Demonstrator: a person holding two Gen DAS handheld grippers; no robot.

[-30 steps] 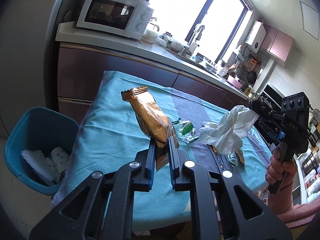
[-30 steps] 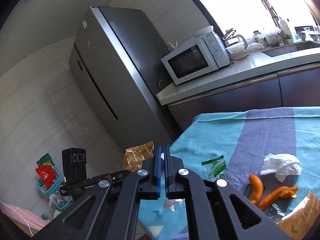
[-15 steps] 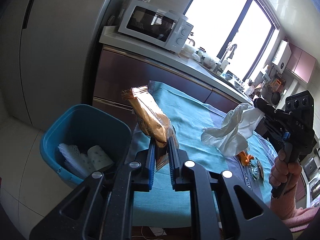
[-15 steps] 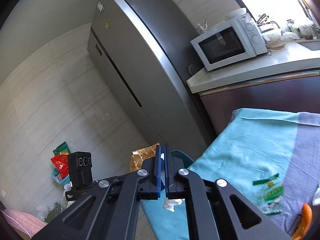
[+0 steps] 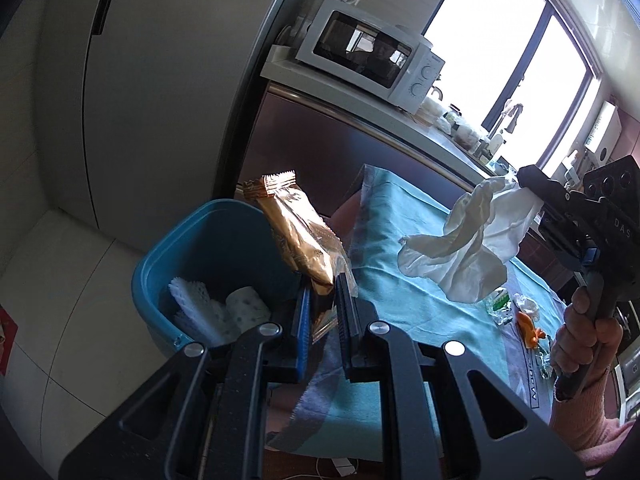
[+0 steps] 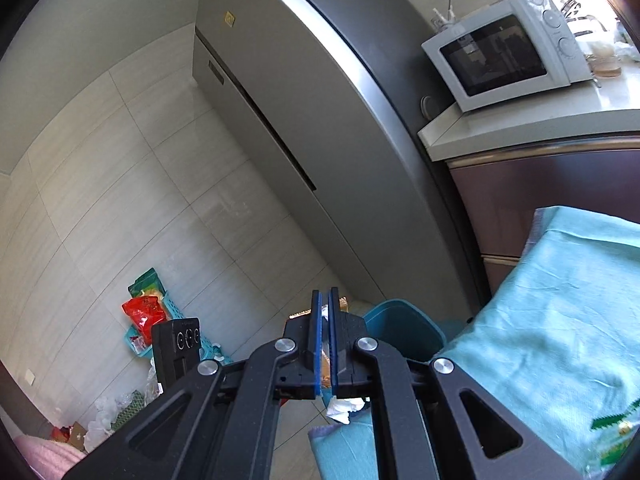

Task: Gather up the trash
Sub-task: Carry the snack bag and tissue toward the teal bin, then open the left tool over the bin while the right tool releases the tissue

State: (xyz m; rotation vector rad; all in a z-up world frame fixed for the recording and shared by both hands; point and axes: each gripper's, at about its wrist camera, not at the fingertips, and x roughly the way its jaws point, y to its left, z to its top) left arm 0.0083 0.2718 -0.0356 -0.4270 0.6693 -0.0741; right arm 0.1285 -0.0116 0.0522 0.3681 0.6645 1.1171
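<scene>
My left gripper [image 5: 325,280] is shut on a golden snack wrapper [image 5: 298,230], which sticks up over the rim of the blue trash bin [image 5: 188,236] beside the table. In that bin lie white paper wads [image 5: 224,308]. In the left wrist view my right gripper [image 5: 528,184] holds a crumpled white tissue [image 5: 464,248] in the air above the teal tablecloth [image 5: 400,284]. The right wrist view shows the right gripper [image 6: 325,300] shut, a bit of the tissue [image 6: 343,404] hanging below it, and the bin [image 6: 404,328] just beyond.
Small green wrappers [image 5: 498,304] and orange peel [image 5: 528,326] lie on the table's far part. A grey fridge [image 6: 300,128] and a counter with a white microwave [image 5: 368,64] stand behind the bin. A basket with red bags [image 6: 146,320] sits on the tiled floor.
Both grippers have swung left from over the table toward the bin, each carrying its load. The wrapper now hangs at the bin's rim, and the tissue has come closer to the table's left end.
</scene>
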